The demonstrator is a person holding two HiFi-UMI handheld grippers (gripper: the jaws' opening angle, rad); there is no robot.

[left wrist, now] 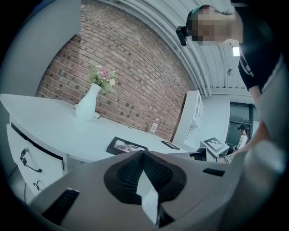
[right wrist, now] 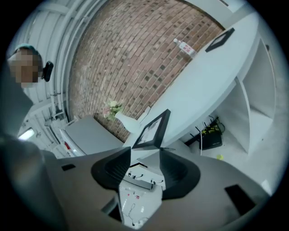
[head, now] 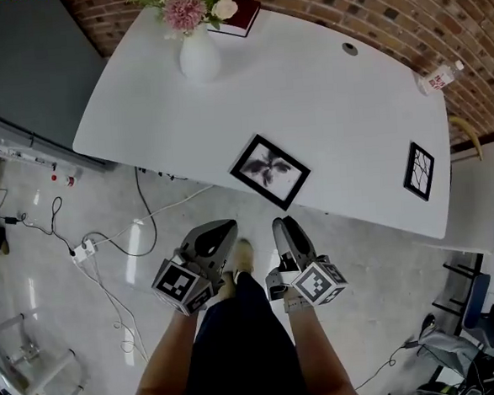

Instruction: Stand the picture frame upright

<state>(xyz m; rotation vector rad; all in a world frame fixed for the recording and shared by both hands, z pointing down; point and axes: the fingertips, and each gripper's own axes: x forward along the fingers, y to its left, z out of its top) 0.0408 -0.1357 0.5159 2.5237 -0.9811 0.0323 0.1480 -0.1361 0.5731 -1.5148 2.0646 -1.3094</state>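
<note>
Picture frame (head: pixel 270 171) lies flat, face up, on the white table (head: pixel 333 102), close to the near edge and turned at an angle to it. Both grippers are held off the table, in front of that edge, near the frame but apart from it.

Left gripper (head: pixel 224 228): jaws clenched together, nothing between them.

Right gripper (head: pixel 283 226): jaws released and standing apart, gap empty, with the frame in line beyond their tips.

At the far side stand a white vase (head: pixel 199 56) of flowers and a red book (head: pixel 239 20). A smaller dark frame (head: pixel 419 170) sits near the right end, apparently flat too.
</note>
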